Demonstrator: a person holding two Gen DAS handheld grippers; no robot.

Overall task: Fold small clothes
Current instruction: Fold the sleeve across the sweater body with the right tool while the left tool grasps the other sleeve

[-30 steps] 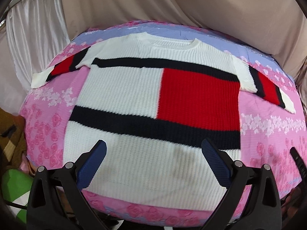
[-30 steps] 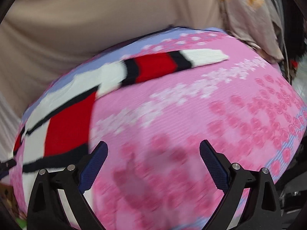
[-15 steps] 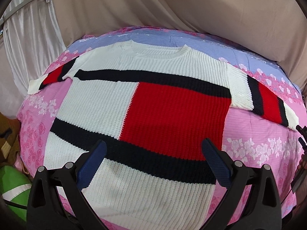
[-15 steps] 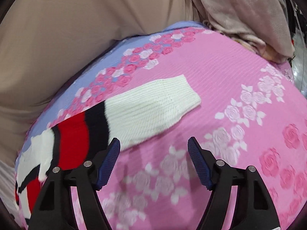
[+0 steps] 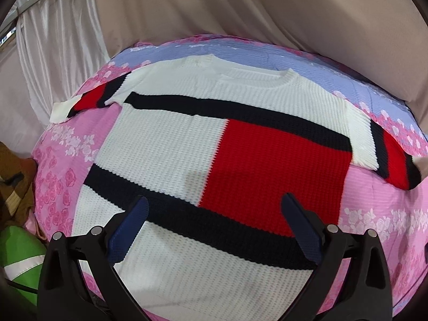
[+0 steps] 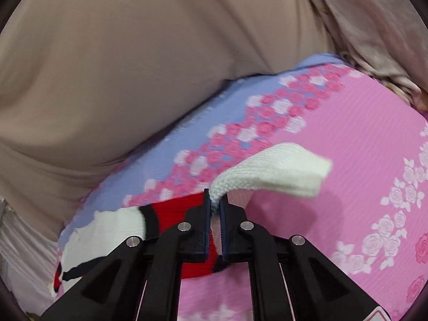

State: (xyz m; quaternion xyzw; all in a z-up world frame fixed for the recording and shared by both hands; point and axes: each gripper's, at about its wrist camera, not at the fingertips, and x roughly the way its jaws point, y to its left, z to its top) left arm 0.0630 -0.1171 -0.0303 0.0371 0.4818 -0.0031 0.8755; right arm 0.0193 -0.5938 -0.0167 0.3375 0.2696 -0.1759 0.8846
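Two grippers: right gripper [image 6: 215, 204] has its jaws pressed onto the sweater's white cuff [image 6: 278, 169] — likely to carry that sleeve in over the body for a first fold.
Left gripper [image 5: 214, 230]: jaws spread wide, holding nothing, poised over the lower half of the sweater [image 5: 214, 160].
Sweater: spread flat, front up, neckline far beyond the left jaws; the other sleeve [image 5: 80, 104] lies out flat — probably next.
Surface: pink rose-print bedspread [image 6: 361, 139] with a lilac band beyond the right jaws.
Room: beige drapes [image 5: 240, 8] behind; green bag [image 5: 18, 254] left of the left jaws.
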